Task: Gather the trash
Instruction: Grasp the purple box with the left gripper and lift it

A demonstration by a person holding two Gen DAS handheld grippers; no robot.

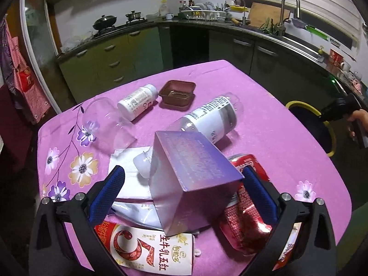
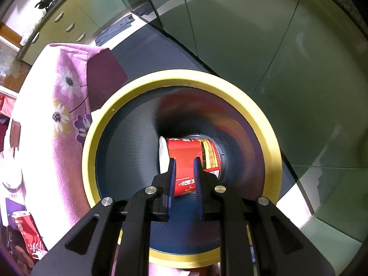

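In the left wrist view my left gripper (image 1: 181,169) stands wide open over a heap of trash on the pink flowered tablecloth (image 1: 276,142). A purple and silver box (image 1: 195,174) lies tilted between its blue pads (image 1: 108,195), and neither pad presses on it. Beside the box lie a crushed red can (image 1: 246,211), a red and white milk carton (image 1: 151,246) and a white pouch (image 1: 131,179). My right gripper (image 2: 184,161) points down into a dark bin with a yellow rim (image 2: 184,78). Its jaws stand a narrow gap apart and hold nothing. A red noodle cup (image 2: 191,151) lies on its side at the bin's bottom.
Farther back on the table lie a clear plastic cup (image 1: 101,119), a small white bottle (image 1: 138,101), a brown tray (image 1: 177,94) and a clear bottle with a white label (image 1: 211,117). The bin (image 1: 310,119) stands off the table's right edge. Kitchen cabinets ring the room.
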